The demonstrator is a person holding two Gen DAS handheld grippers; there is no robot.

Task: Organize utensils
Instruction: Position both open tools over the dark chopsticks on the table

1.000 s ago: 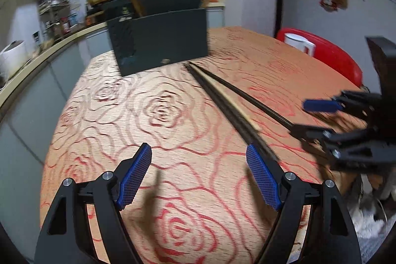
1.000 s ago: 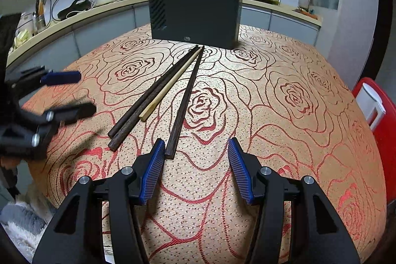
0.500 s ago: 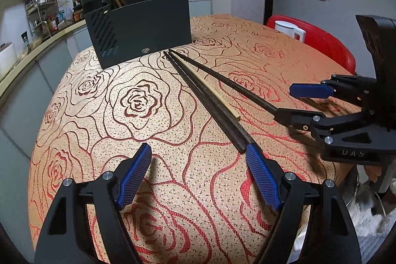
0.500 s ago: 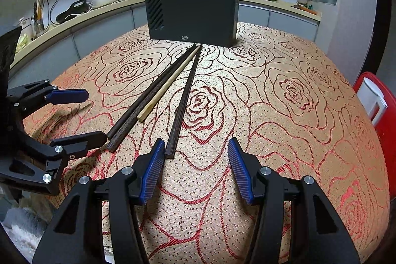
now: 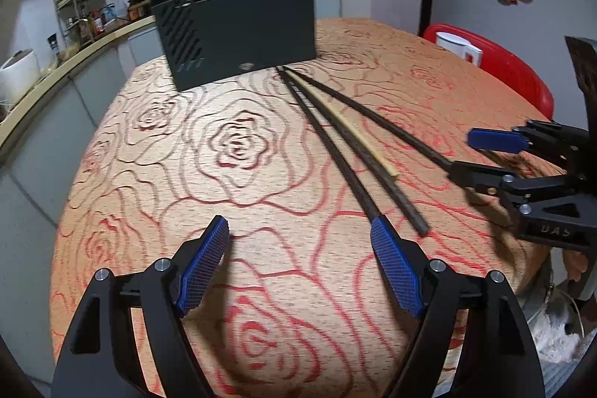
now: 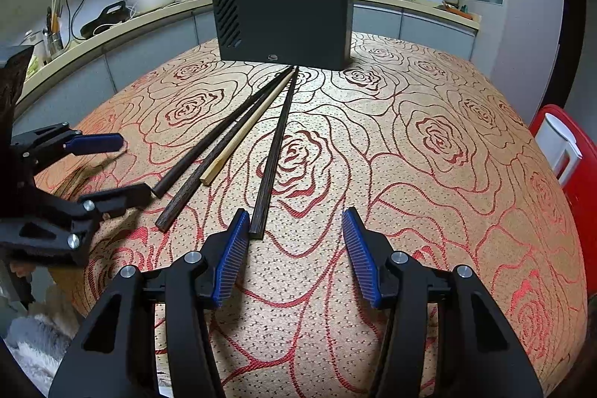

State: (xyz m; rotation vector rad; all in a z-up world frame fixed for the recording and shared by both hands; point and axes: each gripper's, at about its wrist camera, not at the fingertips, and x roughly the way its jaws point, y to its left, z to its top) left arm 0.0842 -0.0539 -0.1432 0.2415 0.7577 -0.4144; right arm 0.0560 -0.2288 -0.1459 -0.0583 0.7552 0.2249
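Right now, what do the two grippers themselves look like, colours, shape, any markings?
Both match: the left gripper and the right gripper have angular matte-black fingers with triangular cutouts and silver pivot screws, tipped with blue textured pads. Seen from the left wrist view, the right gripper's body bears raised lettering, roughly "UAS". No cables or sleeves visible.

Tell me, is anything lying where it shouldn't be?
Yes. Four long chopsticks, three dark wooden and one pale bamboo, lie loose, fanned across the rose-patterned tablecloth, not standing in the dark rectangular utensil holder like the others.
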